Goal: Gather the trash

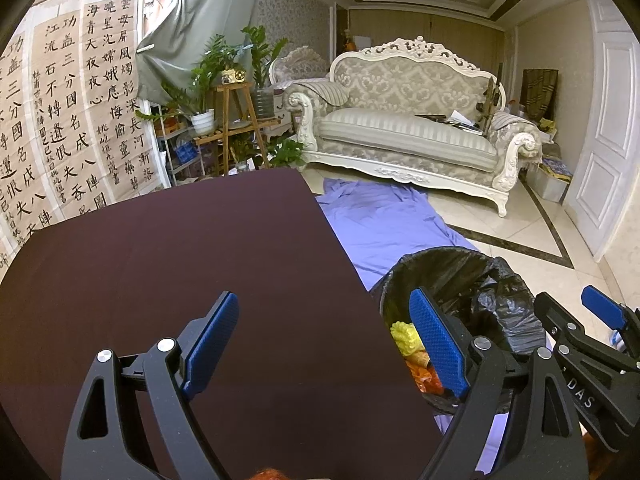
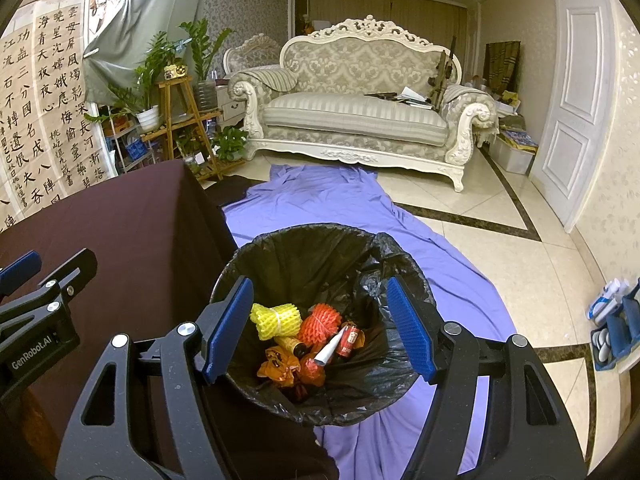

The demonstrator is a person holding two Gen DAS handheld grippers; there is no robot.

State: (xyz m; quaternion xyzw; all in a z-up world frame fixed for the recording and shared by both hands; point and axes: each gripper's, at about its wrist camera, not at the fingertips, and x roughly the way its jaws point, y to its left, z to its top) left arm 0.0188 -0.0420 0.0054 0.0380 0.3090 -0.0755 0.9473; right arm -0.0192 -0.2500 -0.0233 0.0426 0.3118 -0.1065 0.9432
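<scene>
Blue-padded, my right tool (image 2: pixel 320 328) hangs with its fingers apart and nothing between them, over the black-lined trash bin (image 2: pixel 280 248) at centre frame. Inside lie a yellow foam net (image 2: pixel 275 320), an orange foam net (image 2: pixel 318 322) and crumpled wrappers (image 2: pixel 280 366). My left tool (image 1: pixel 324 344) is spread wide too, empty, above the dark maroon tabletop (image 1: pixel 160 248) at lower left. A purple sheet (image 2: pixel 320 196) covers the floor beneath the bin.
</scene>
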